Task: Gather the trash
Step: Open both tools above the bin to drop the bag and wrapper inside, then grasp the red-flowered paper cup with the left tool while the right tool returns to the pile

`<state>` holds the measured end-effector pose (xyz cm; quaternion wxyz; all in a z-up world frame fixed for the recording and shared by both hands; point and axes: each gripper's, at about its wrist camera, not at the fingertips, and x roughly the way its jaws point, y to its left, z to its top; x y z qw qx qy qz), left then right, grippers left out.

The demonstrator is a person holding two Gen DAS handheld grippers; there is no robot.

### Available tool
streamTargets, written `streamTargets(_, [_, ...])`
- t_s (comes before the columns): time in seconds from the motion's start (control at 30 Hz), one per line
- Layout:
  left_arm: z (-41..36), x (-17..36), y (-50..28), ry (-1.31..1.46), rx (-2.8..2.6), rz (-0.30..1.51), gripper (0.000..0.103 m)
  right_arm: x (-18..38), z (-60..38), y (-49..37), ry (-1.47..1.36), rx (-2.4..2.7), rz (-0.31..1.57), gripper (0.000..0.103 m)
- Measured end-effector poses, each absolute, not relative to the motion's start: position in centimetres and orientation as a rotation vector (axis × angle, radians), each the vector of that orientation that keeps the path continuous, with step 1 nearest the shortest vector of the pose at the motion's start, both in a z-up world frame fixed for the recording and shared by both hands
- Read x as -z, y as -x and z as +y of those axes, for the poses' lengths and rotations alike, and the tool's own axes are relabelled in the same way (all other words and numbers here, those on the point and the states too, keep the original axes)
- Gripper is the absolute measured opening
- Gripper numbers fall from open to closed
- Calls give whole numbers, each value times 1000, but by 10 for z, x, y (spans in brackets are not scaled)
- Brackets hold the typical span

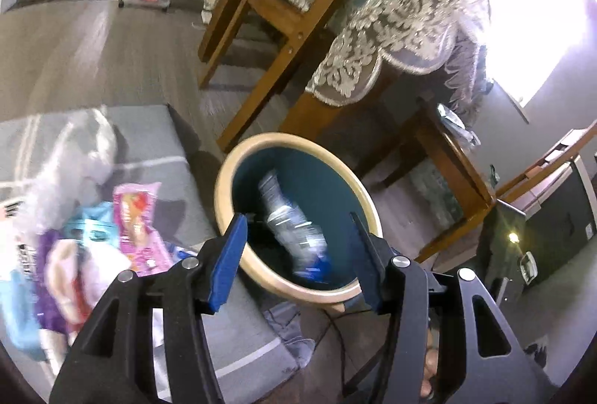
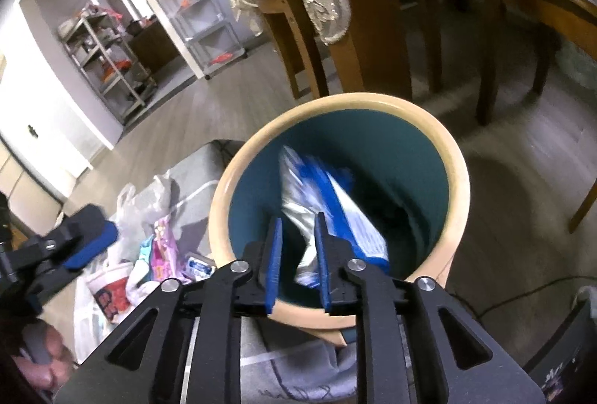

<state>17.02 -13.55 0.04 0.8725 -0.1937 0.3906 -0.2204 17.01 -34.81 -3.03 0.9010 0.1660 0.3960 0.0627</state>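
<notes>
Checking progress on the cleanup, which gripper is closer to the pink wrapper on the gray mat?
Left. The left gripper hangs right beside the pink wrapper over the trash pile, while the right gripper sits over the bin, off to the wrapper's side.

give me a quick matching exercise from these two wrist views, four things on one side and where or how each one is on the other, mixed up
Things:
1. blue and silver wrapper
2. pink snack packet
3. left gripper
4. lace tablecloth

Places or states:
a. hanging over the edge of the wooden table
b. lying in the trash pile on the grey mat, left of the bin
c. open, held above the bin's mouth
d. inside the teal bin with the cream rim, blurred

Pairs: 1-d, 2-b, 3-c, 4-a
</notes>
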Motion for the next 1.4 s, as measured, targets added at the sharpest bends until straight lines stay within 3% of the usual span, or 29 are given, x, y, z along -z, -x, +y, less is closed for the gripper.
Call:
streamTargets(0.13, [-112, -13, -150, 368, 423, 769, 61, 29, -343, -169, -322, -147, 815, 25])
streamTargets(0.37, [-69, -18, -122, 327, 342, 740, 63, 26, -331, -165, -291, -180, 811, 33])
streamTargets(0.83, [-3, 13, -75, 290, 163, 765, 65, 25, -297, -153, -194, -285, 811, 34])
streamTargets(1.2, [-30, 28, -85, 188, 186, 811, 65, 28, -280, -148, -169, -335, 828, 34])
streamTargets(1.4, [-53, 43, -107, 95, 150, 861, 52, 30, -268, -144, -151, -370, 833, 34])
